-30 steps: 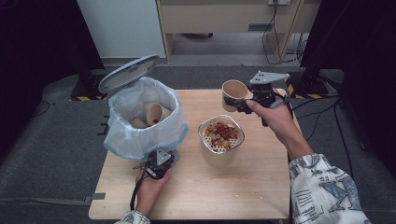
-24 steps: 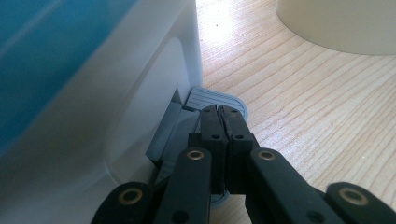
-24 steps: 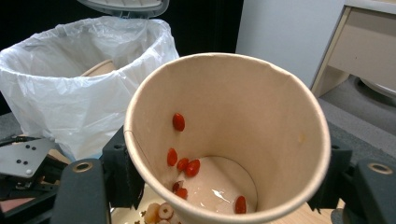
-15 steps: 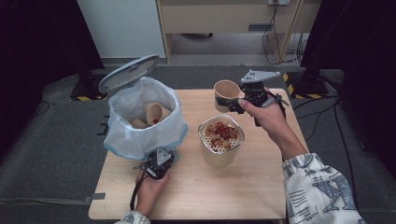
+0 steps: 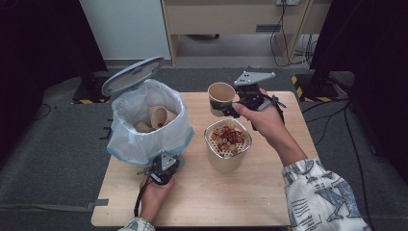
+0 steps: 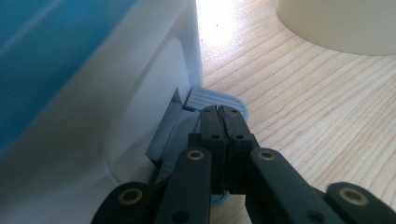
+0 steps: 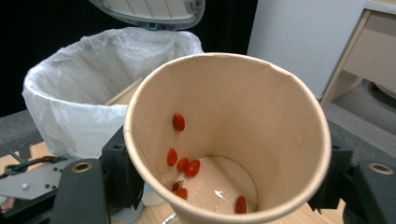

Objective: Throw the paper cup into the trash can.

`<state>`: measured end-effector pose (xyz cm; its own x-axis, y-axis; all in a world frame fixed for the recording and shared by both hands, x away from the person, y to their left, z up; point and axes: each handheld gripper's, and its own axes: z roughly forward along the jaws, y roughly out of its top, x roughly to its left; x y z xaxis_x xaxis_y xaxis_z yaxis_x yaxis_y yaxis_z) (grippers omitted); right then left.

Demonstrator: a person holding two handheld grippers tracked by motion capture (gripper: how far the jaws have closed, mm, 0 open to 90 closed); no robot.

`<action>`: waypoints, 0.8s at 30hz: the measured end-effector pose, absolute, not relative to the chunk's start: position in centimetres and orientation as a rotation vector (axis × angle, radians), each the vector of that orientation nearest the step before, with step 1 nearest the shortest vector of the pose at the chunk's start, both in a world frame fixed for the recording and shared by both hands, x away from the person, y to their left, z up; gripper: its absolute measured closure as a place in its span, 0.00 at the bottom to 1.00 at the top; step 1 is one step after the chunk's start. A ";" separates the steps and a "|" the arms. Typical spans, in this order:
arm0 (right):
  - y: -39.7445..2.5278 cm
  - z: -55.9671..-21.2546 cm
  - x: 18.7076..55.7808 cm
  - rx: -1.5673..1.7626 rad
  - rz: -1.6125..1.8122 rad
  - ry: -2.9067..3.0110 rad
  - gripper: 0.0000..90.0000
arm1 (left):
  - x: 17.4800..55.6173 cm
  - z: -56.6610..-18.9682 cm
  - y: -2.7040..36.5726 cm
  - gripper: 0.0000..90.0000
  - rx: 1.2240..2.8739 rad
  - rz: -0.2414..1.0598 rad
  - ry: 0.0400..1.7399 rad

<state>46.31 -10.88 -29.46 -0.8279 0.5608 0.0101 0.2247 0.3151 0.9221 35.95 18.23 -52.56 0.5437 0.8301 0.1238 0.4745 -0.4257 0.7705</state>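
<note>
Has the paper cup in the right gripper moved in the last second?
Yes. The paper cup, held in the right gripper, has shifted left, toward the bin; it is now above the strainer bowl's far-left rim.

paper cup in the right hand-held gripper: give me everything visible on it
The paper cup is tan, looks like plain paper, with a rolled rim and a visible side seam. The right hand-held gripper clamps it from both sides, jaws on its outer wall, holding it in the air above the table, past the strainer bowl, and tipped so its mouth faces the camera riding on that gripper. Inside, several small red berries cling to the wall and bottom, with a wet sheen on the base.
</note>
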 end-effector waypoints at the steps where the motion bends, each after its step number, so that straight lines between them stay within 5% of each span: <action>1: -10.5 -29.4 46.3 0.707 1.521 2.274 0.33 | 35.9 -52.6 18.2 0.98 2.085 0.656 1.048; 24: -6.2 -28.7 45.8 0.677 1.563 2.317 0.33 | 35.9 -52.6 18.2 0.98 2.086 0.658 1.048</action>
